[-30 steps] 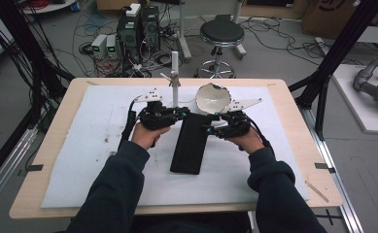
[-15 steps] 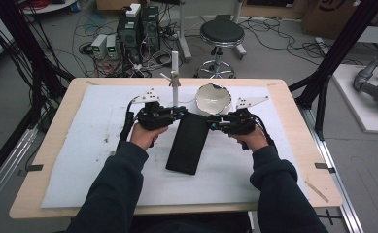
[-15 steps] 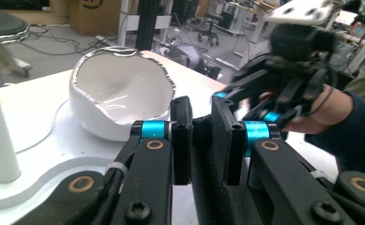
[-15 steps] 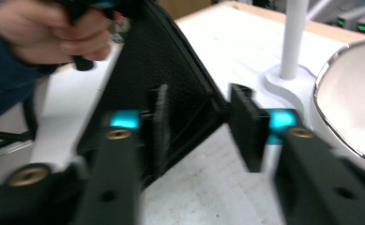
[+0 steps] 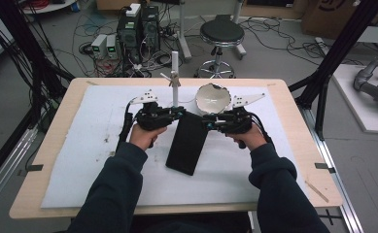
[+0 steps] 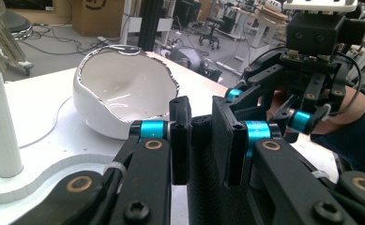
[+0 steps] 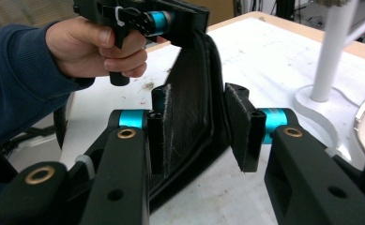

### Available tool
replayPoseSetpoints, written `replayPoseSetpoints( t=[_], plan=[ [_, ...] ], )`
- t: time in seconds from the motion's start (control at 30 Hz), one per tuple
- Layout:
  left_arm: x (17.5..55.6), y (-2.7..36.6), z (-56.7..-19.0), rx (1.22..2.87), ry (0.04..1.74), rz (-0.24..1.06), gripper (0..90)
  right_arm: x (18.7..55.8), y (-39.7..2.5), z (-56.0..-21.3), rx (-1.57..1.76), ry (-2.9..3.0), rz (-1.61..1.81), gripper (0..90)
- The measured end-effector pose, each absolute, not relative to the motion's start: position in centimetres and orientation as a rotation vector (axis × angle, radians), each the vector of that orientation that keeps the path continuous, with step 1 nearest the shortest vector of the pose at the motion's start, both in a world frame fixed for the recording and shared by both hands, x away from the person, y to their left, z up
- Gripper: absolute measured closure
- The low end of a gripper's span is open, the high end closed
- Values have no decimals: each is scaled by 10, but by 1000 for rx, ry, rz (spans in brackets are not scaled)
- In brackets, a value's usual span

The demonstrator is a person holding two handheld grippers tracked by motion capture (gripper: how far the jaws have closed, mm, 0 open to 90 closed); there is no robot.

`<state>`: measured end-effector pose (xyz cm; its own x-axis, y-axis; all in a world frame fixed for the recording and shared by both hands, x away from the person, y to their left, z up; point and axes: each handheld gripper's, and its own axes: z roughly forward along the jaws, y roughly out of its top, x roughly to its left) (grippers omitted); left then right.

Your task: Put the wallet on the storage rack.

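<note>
From the high view, a flat black case (image 5: 187,142) is seen lying tilted on the white mat (image 5: 79,145), its far end between the left gripper (image 5: 180,112) and the right gripper (image 5: 207,121), just before a broken white bowl (image 5: 213,98) and a white post (image 5: 175,77). In the left gripper view the jaws are seen closed on the case's edge. In the right gripper view the jaws stand parted around the raised case, one pad touching, though a firm hold cannot be told.

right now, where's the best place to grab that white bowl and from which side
Grip the white bowl at its intact wall, probably from the side facing the right gripper. The bowl lies tipped with a jagged, broken rim, so one jaw inside and one outside a smooth stretch of wall looks safest. The white post crowds its other side.
</note>
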<state>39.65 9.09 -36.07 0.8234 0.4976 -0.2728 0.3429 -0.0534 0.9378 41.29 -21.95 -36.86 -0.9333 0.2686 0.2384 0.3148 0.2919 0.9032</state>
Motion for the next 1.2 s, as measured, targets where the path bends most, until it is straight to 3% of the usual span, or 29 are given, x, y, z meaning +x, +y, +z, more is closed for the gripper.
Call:
replayPoseSetpoints(
  t=[0.27, 0.37, 0.47, 0.53, 0.7, 0.9, 1.2],
  plan=[
    [395, 94, -363, 1636, 671, 129, 771, 414, -208, -369, -562, -2486, -1726, 610],
    [393, 96, -362, 1632, 661, 123, 744, 412, -209, -367, -537, -2518, -1726, 714],
    [390, 102, -361, 1647, 677, 179, 739, 410, -210, -365, -536, -2541, -1724, 737],
    [389, 115, -361, 1635, 717, 199, 671, 409, -214, -363, -546, -2549, -1715, 751],
    [381, 154, -366, 1570, 772, 232, 612, 399, -225, -346, -537, -2571, -1822, 777],
    [369, 196, -373, 1527, 841, 299, 606, 394, -232, -326, -487, -2694, -1863, 778],
    [359, 216, -389, 1540, 890, 326, 590, 392, -232, -343, -492, -2726, -1767, 684]
  ],
)
